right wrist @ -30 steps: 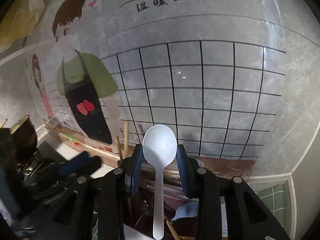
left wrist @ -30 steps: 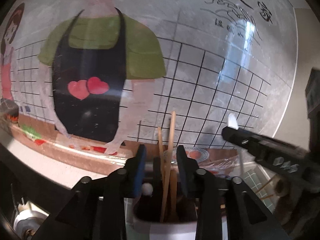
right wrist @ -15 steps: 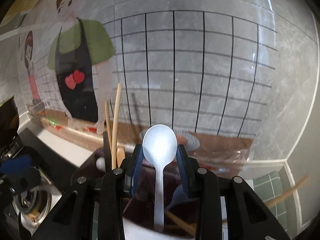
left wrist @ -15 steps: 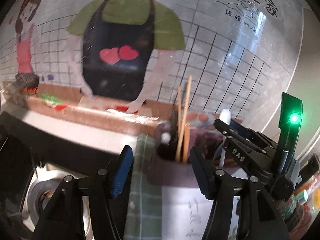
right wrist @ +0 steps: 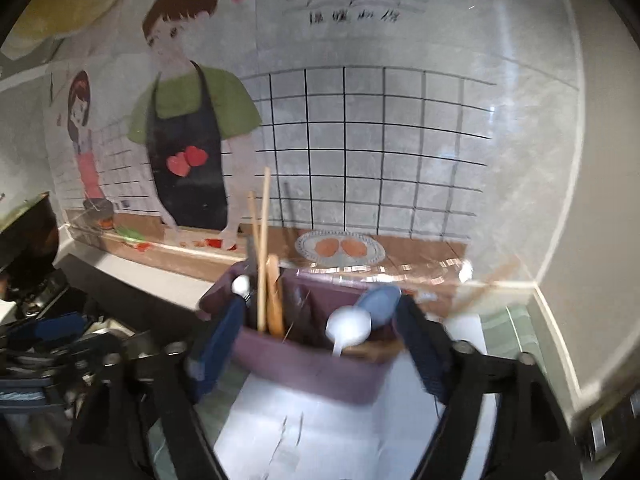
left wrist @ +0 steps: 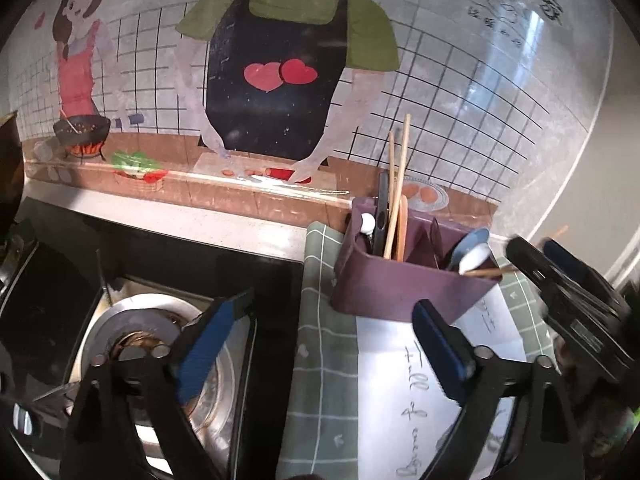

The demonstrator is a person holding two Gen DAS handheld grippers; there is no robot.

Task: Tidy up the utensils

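— What lies ahead of the jaws, biggest first?

— A glossy wall mural [left wrist: 280, 80] of cartoon cooks against a black-lined tile grid, with brush-style characters I can't read. Under the jaws is a green checked cloth [left wrist: 324, 360] on the worktop, soft and thin-lined, with a white paper sheet [left wrist: 400, 380] on it bearing handwriting; "Full of" is legible, the rest is not. Left of the left gripper [left wrist: 328, 344] sits a round steel stove burner [left wrist: 132, 340].

— And the utensils?

— Just beyond both pairs of jaws stands a matte purple plastic holder with compartments [left wrist: 400, 284]. Two pale wooden chopsticks [left wrist: 400, 184] stand upright in its left compartment; a white plastic spoon [right wrist: 348, 326] leans beside a blue spoon [right wrist: 380, 300] in the right one.

— The jaws?

— Both have just been opening. The left stands wide, nothing between its blue pads. The right gripper [right wrist: 316, 344] stands wide too, spanning the holder's front without pressing it; the view is blurred.
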